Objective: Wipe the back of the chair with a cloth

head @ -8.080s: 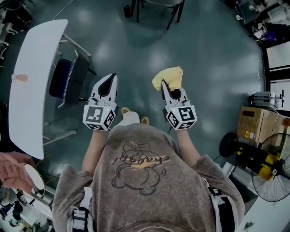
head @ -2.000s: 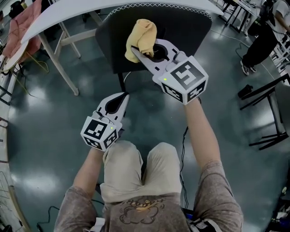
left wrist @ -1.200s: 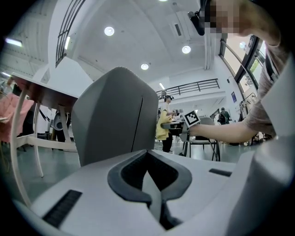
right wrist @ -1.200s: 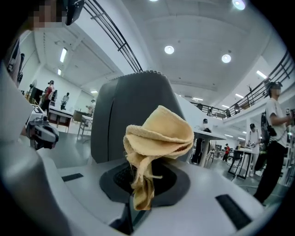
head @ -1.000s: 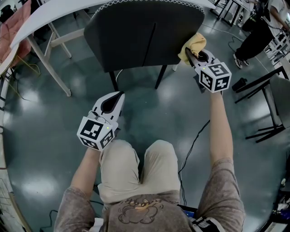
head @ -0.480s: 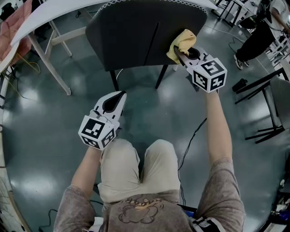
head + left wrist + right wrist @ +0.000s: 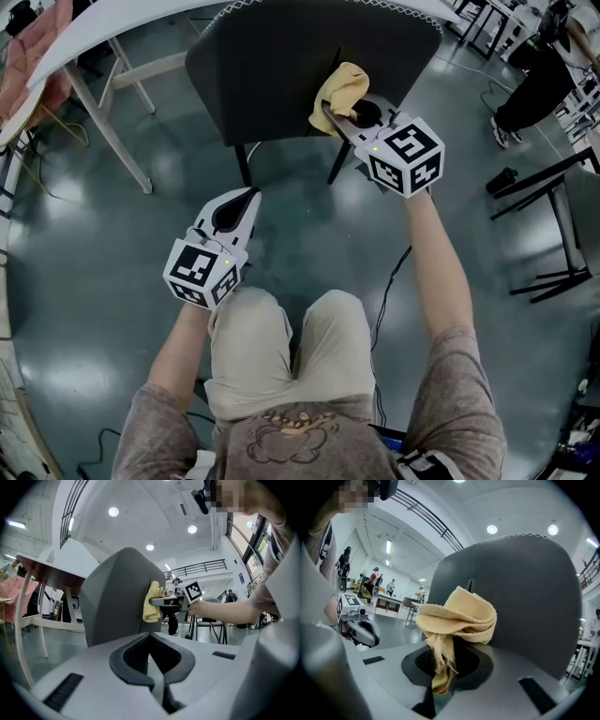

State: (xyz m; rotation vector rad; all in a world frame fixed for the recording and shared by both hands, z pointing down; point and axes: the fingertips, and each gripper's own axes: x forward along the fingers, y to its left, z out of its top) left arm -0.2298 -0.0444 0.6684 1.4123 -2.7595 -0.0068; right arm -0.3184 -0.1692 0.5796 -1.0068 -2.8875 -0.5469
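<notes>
Yellow cloth [image 7: 340,85] against chair back [image 7: 281,70]

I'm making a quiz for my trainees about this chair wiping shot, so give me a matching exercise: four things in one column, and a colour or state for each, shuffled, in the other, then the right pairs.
Things:
1. cloth
2. chair back
3. left gripper
4. right gripper

Colours or states:
A. dark grey, upright
B. jaws together, nothing between them
C. yellow, bunched up
D. jaws closed on a held item

Pairs: 1-C, 2-A, 3-B, 4-D
</notes>
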